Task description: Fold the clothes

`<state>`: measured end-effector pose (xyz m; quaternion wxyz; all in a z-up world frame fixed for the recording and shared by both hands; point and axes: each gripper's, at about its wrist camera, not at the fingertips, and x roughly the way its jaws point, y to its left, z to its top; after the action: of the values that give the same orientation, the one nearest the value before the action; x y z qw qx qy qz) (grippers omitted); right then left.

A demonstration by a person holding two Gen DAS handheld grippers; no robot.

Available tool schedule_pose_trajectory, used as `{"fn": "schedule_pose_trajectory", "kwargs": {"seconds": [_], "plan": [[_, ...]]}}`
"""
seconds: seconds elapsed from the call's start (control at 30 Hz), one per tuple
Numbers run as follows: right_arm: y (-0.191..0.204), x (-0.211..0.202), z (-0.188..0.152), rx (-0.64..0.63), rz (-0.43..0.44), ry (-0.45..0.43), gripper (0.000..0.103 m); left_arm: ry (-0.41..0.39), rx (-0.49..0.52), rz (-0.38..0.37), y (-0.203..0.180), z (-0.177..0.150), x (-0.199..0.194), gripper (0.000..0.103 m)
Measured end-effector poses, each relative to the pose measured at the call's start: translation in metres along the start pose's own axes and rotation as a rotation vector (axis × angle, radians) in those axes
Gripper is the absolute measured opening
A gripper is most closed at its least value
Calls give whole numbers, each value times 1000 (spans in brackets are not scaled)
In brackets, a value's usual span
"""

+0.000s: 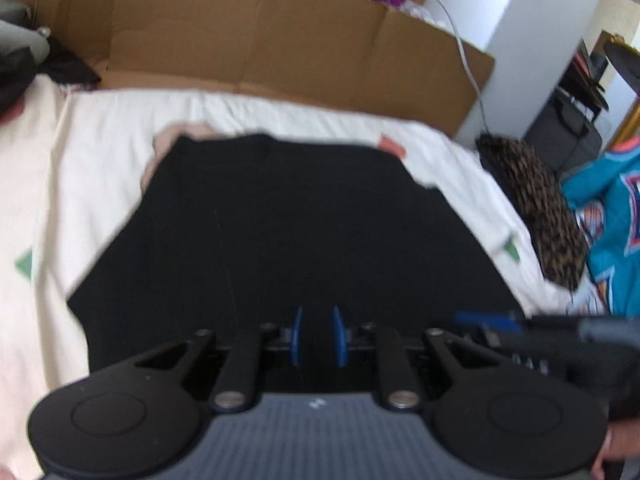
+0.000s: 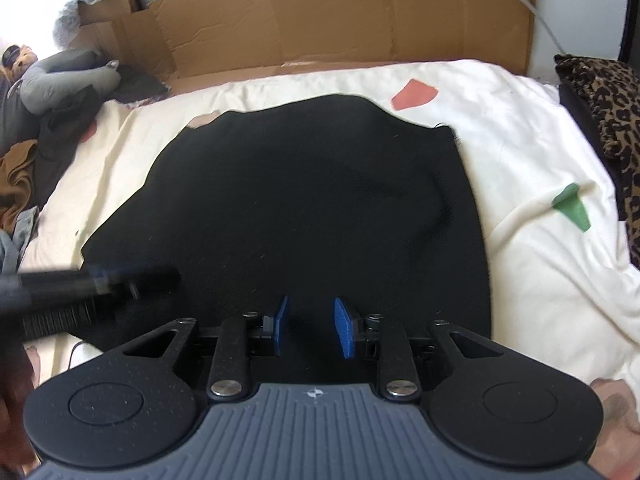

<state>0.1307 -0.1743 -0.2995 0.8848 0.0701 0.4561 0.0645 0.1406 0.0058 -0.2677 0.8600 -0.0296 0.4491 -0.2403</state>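
Note:
A black garment (image 1: 280, 220) lies spread flat on the white bed sheet (image 1: 60, 200), filling the middle of both views. My left gripper (image 1: 318, 336) hovers over its near hem, blue pads apart with nothing between them. My right gripper (image 2: 312, 326) stands open over the same near edge of the black garment (image 2: 300, 200), a little to the right. Each gripper shows as a blur at the side of the other's view: a right finger (image 1: 488, 320) and a left finger (image 2: 132, 280). A pinkish cloth (image 1: 176, 136) peeks out from under the garment's far left corner.
Flattened cardboard (image 2: 320, 20) stands along the bed's far side. A leopard-print cloth (image 1: 536, 208) and a teal jersey (image 1: 612, 220) lie to the right. A heap of grey, black and brown clothes (image 2: 24, 168) sits at the left. The sheet (image 2: 540, 280) has red and green patches.

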Motion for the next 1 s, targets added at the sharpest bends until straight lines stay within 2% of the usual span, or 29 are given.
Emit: {"fn": "schedule_pose_trajectory", "kwargs": {"seconds": [0.13,0.27,0.33,0.57,0.7,0.73,0.77,0.87,1.0], "plan": [[9,0,-11,-30,12,21,37,45,-17,35,8,-20,3,19],[5,-3,-23,-61,-18,45,37,41,-15,55,26,-25,-5,14],[0,-8,-27,-70,-34,54,37,43,-5,71,37,-26,-10,8],[-18,-19,-37,-104,-88,68,36,28,-14,152,70,-28,-26,6],[-35,-23,-39,-62,-129,77,36,24,-51,226,88,-29,-34,10],[-38,-23,-39,-53,-135,81,36,24,-69,247,93,-30,-36,19],[-42,-24,-39,-45,-139,83,36,24,-88,270,99,-31,-38,22],[-44,-26,-40,-43,-163,88,36,26,-110,294,106,-32,-46,23],[-52,-32,-41,28,-206,96,36,16,-144,296,110,-33,-60,22]]}}
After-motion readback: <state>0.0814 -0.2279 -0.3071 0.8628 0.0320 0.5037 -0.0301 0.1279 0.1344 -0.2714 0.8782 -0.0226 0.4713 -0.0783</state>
